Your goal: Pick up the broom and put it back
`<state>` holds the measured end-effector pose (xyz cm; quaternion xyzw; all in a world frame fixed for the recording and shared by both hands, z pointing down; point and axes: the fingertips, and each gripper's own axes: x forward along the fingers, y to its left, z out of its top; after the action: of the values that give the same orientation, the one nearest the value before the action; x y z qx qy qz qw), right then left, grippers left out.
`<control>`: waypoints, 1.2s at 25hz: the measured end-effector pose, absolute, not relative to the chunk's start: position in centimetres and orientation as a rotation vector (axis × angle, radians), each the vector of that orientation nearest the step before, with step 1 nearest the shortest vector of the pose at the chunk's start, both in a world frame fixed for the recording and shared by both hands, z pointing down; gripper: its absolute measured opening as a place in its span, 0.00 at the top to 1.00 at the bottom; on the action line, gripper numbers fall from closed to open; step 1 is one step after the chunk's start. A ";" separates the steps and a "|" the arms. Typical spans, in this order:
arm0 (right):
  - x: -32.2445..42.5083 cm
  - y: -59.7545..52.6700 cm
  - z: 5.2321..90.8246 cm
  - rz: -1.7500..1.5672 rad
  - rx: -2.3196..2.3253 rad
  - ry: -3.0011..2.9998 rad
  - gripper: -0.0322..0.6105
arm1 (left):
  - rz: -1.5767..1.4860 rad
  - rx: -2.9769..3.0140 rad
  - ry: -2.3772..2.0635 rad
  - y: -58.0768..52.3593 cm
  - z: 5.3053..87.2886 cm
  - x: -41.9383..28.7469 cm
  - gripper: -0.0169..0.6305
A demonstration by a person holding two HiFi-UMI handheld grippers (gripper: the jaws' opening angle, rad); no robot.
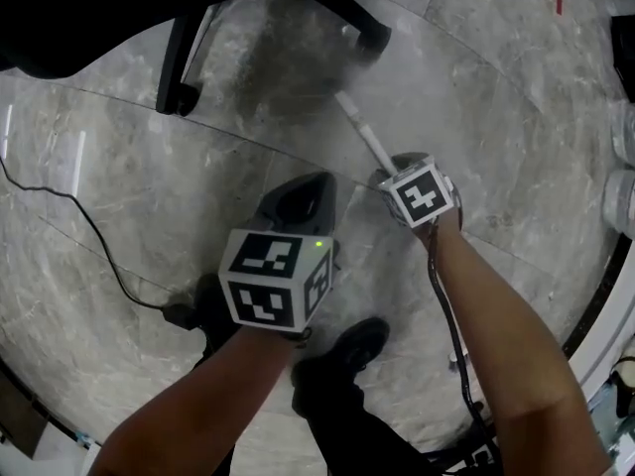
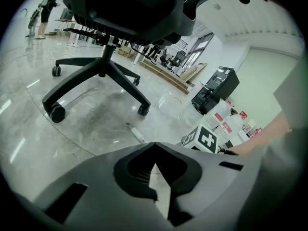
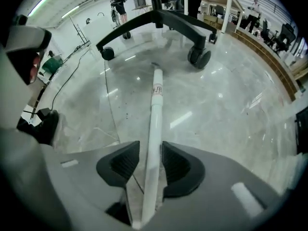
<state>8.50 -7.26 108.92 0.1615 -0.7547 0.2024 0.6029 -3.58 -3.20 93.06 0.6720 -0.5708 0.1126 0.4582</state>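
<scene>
Marble floor [image 1: 149, 196], right claw [image 3: 150, 149] astride broom handle [image 3: 156, 114]

A broom handle [image 3: 155, 119] lies on the floor [image 1: 516, 97] before an office chair's wheeled base [image 3: 159, 18], its near end between the right gripper's [image 3: 150, 165] parted jaws. The left gripper [image 1: 303, 194] hangs alongside at left, with a cable [image 1: 94, 231] farther left.

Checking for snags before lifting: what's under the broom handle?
Only bare polished floor shows under the handle. Its near end passes between the right gripper's open jaws, and the gripper body hides the rest of it.
</scene>
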 end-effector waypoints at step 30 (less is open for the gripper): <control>5.7 -0.9 56.4 0.288 0.563 -2.164 0.83 | 0.388 1.832 -1.519 -3.7 51.7 -9.0 0.97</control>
<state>5.69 -0.91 56.35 0.2256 -0.8671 0.1153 0.4290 -8.95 -3.67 51.75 0.7096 -0.5884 0.1505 0.3572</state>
